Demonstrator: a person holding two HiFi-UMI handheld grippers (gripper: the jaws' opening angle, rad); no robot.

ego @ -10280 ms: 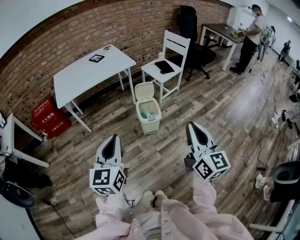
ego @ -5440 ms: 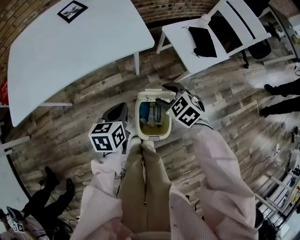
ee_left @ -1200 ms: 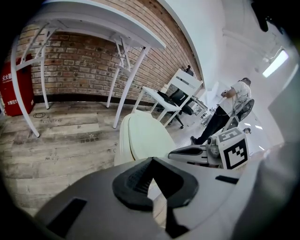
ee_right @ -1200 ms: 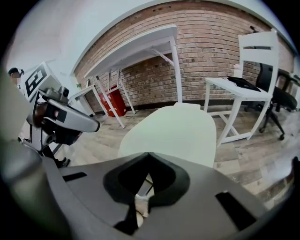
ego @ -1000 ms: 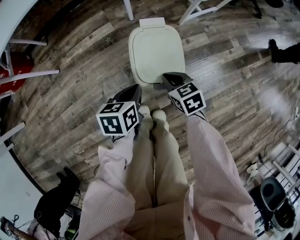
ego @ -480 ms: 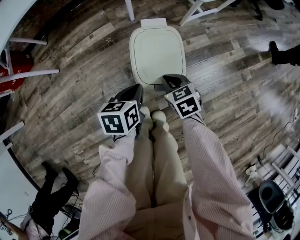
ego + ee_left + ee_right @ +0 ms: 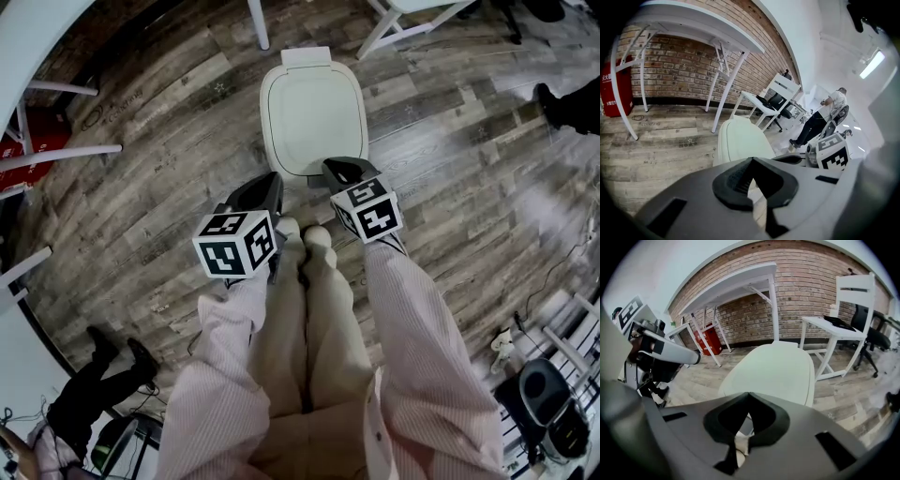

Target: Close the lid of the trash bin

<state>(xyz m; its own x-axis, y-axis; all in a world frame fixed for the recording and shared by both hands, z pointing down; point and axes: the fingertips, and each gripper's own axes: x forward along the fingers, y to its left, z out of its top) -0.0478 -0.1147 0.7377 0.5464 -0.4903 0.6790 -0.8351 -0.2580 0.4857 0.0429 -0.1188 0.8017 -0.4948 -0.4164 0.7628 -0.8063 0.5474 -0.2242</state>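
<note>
Cream trash bin lid (image 7: 312, 112) down flush. Clenched empty by its near edge: left gripper (image 7: 267, 185) and right gripper (image 7: 337, 170). Open floor (image 7: 159, 187) either side.

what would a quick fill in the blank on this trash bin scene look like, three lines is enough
1. The bin lid is fully ___.
2. The right gripper hangs near the lid's front edge with its jaws ___ and nothing between them.
3. Behind the white table, the wall is built of ___.

Missing words: closed; shut; brick
</note>
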